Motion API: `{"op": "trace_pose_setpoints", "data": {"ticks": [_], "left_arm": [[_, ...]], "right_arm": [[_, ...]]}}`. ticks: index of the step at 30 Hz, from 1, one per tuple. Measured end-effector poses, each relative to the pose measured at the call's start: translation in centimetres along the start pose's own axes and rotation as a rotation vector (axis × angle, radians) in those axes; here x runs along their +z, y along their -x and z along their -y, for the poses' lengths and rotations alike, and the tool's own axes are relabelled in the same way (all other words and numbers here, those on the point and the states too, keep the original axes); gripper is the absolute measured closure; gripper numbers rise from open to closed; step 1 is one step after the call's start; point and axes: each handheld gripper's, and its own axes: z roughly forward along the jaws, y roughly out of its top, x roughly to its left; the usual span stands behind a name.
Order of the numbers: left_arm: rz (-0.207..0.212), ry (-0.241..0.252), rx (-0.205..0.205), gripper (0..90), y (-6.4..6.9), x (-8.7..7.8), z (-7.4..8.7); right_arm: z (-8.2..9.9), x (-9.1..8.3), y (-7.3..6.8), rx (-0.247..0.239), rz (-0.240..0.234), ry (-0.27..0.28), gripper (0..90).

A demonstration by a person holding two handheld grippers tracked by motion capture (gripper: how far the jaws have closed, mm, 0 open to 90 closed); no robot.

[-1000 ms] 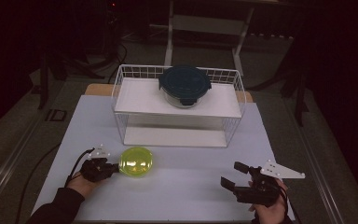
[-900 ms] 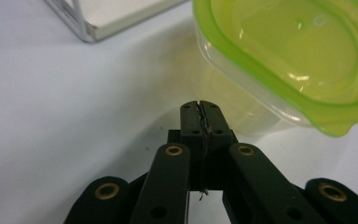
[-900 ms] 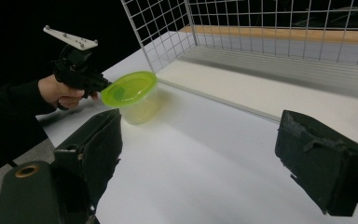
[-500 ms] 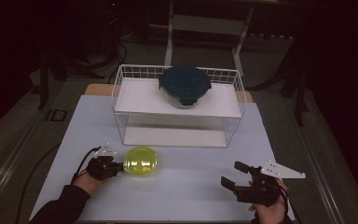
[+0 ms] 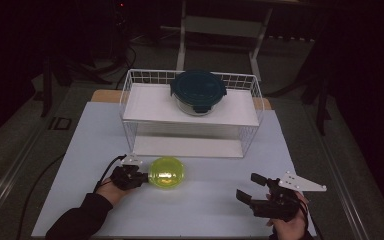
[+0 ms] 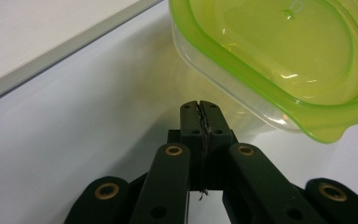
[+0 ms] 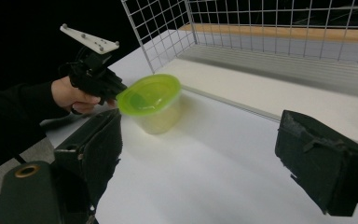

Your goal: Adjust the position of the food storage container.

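A clear plastic container with a lime-green lid (image 5: 166,172) (image 6: 279,60) (image 7: 151,100) stands on the white table (image 5: 205,210), in front of the wire rack. My left gripper (image 5: 142,177) (image 6: 199,106) (image 7: 118,93) is shut with nothing between its jaws. Its closed tips sit against the container's left side, just under the lid's rim. My right gripper (image 5: 252,187) (image 7: 205,154) hovers open and empty at the front right of the table, well apart from the container.
A white wire rack (image 5: 130,90) (image 7: 168,28) stands at the back of the table. A glass container with a dark teal lid (image 5: 198,90) sits on its upper shelf. The rack's lower shelf (image 5: 187,146) lies just behind the green-lidded container.
My left gripper has slid to the right across the table, and the green-lidded container has moved right ahead of it. The right gripper has stayed put.
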Motion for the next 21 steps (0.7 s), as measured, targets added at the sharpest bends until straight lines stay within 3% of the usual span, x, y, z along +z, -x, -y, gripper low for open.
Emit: {"op": "trace_pose_setpoints", "data": {"ticks": [7, 21], "left_arm": [[0.027, -0.005, 0.038, 88.6, 0.9, 1.1, -1.3], [0.051, -0.015, 0.037, 88.6, 2.0, 3.1, -2.9]], "right_arm": [[0.1, -0.1, 0.0, -0.001, 0.001, 0.003, 14.4], [0.1, 0.0, 0.0, 0.001, -0.005, -0.001, 14.4]]}}
